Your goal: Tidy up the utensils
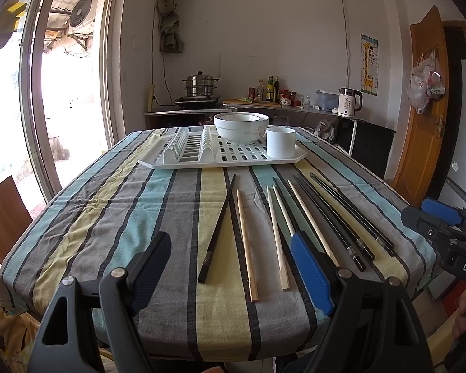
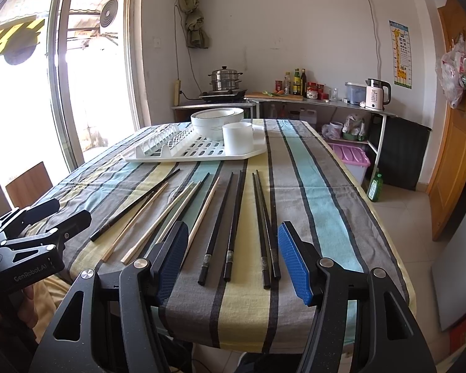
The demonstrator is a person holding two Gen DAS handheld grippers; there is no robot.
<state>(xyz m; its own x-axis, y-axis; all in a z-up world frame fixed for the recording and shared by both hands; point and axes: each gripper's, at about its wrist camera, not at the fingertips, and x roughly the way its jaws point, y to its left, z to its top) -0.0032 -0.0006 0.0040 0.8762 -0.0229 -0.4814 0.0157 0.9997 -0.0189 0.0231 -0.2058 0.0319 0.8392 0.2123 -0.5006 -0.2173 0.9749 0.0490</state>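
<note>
Several black chopsticks [image 1: 217, 230] and wooden chopsticks [image 1: 246, 245] lie loose, side by side, on the striped tablecloth [image 1: 108, 217]. My left gripper [image 1: 233, 267] hovers open over the near table edge, with a black and several wooden sticks lying between and ahead of its fingers. My right gripper [image 2: 233, 261] is also open, just above the near ends of two pairs of black chopsticks [image 2: 234, 227]; wooden chopsticks [image 2: 139, 217] lie to its left. Each gripper shows in the other's view: the right gripper [image 1: 426, 214] and the left gripper [image 2: 58, 214]. Neither holds anything.
A white dish rack tray [image 1: 220, 160] sits at the far side of the table, holding stacked white bowls [image 1: 241, 126] and a white cup [image 1: 280, 141]. A wooden chair [image 1: 6, 217] stands left of the table. A kitchen counter [image 2: 326, 101] lines the back wall.
</note>
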